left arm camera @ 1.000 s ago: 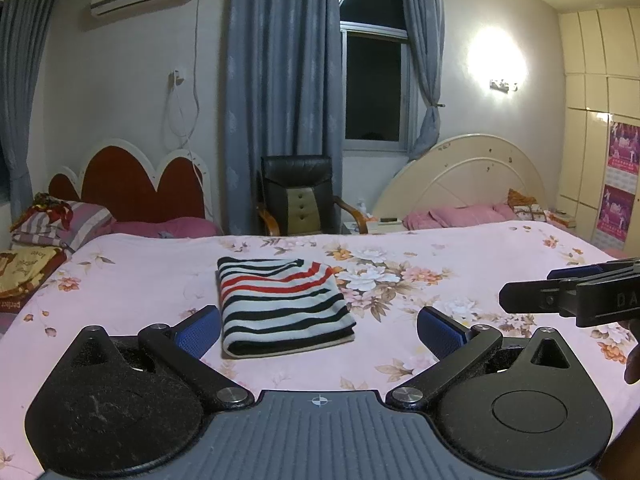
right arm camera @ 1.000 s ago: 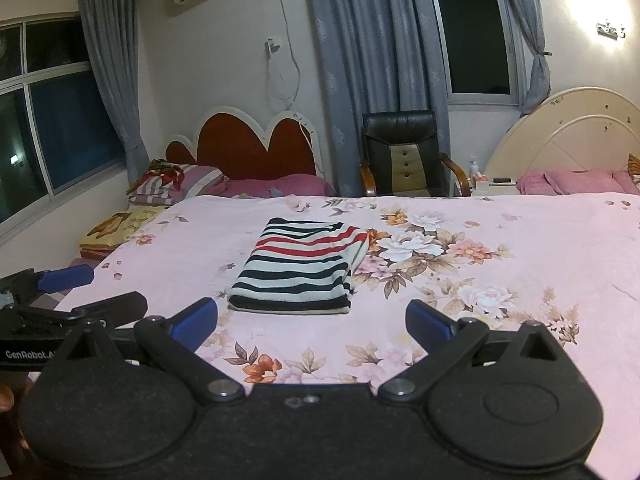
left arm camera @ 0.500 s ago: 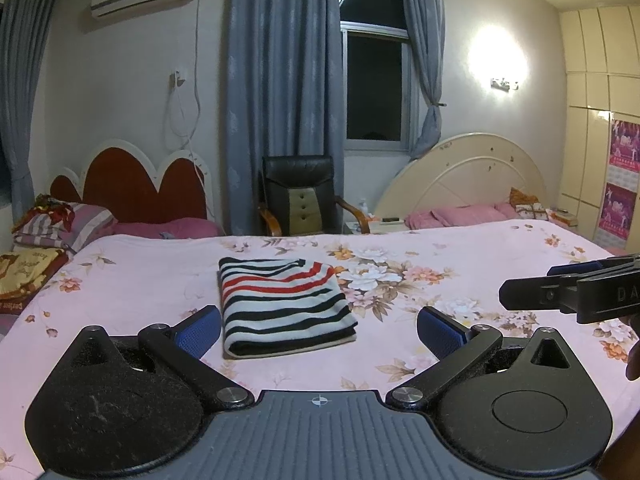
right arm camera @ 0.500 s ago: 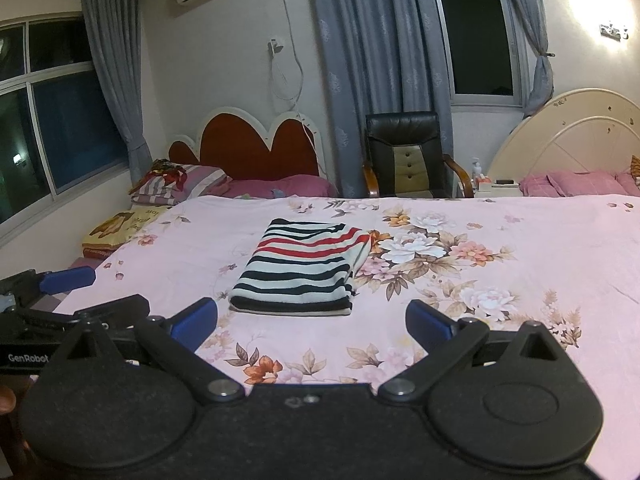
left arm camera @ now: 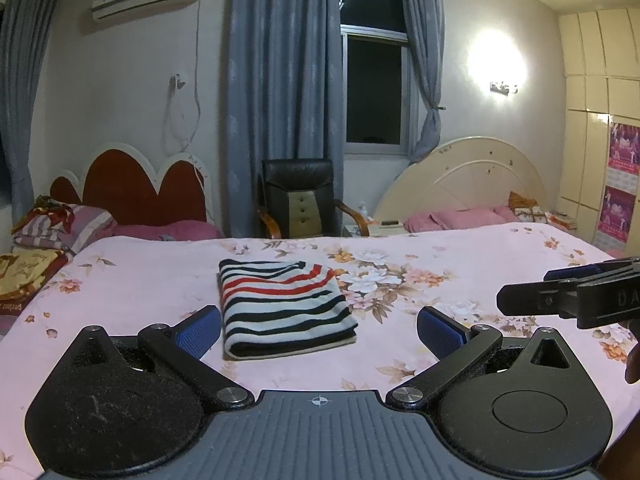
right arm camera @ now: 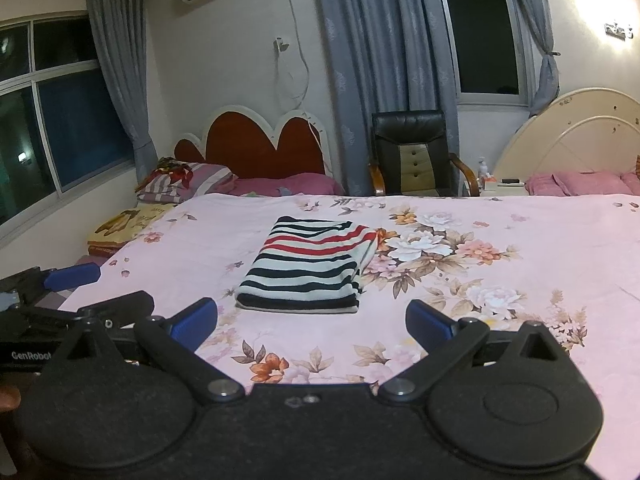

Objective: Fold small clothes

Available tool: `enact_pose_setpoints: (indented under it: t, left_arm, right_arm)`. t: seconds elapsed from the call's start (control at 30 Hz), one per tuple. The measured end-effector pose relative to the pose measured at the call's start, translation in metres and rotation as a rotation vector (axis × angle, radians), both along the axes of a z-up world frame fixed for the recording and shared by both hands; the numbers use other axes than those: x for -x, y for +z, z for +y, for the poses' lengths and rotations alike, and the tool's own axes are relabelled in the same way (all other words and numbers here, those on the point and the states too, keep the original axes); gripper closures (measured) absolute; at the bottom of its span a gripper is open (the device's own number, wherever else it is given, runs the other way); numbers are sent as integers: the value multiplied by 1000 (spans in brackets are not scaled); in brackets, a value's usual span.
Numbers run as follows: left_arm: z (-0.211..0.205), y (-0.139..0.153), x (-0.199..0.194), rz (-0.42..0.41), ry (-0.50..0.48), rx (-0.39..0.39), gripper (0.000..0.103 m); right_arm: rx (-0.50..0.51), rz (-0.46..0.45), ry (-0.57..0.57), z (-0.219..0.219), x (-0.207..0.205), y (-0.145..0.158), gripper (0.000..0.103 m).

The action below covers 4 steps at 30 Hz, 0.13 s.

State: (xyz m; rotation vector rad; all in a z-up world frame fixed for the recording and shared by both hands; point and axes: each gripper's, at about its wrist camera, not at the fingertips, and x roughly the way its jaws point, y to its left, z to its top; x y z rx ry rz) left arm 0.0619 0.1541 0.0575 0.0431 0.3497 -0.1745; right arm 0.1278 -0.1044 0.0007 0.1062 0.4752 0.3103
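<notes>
A striped garment (left arm camera: 282, 306), white with black and red stripes, lies folded into a neat rectangle on the pink floral bedsheet (left arm camera: 460, 280); it also shows in the right wrist view (right arm camera: 310, 266). My left gripper (left arm camera: 319, 330) is open and empty, just short of the garment's near edge. My right gripper (right arm camera: 312, 322) is open and empty, near the garment's front edge. The right gripper shows from the side at the right of the left wrist view (left arm camera: 568, 300); the left gripper shows at the left of the right wrist view (right arm camera: 64, 292).
Beyond the bed stand a red headboard (left arm camera: 132, 184) with pillows (left arm camera: 64, 228), a black chair (left arm camera: 300, 204), a cream headboard (left arm camera: 464, 180) and grey curtains (left arm camera: 280, 92). Yellow bedding (right arm camera: 124, 220) lies at the bed's left edge.
Both grippers have drifted slightly; the garment sits a touch lower and nearer in both views. Nothing was gripped or released.
</notes>
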Motion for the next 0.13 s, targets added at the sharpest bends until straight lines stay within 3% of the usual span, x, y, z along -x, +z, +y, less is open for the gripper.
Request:
enact_pose_setpoints:
  t: [0.13]
  left_arm:
    - [-1, 0, -1, 2, 2, 2, 0]
  right_arm:
    - [1, 1, 11, 1, 1, 0, 3]
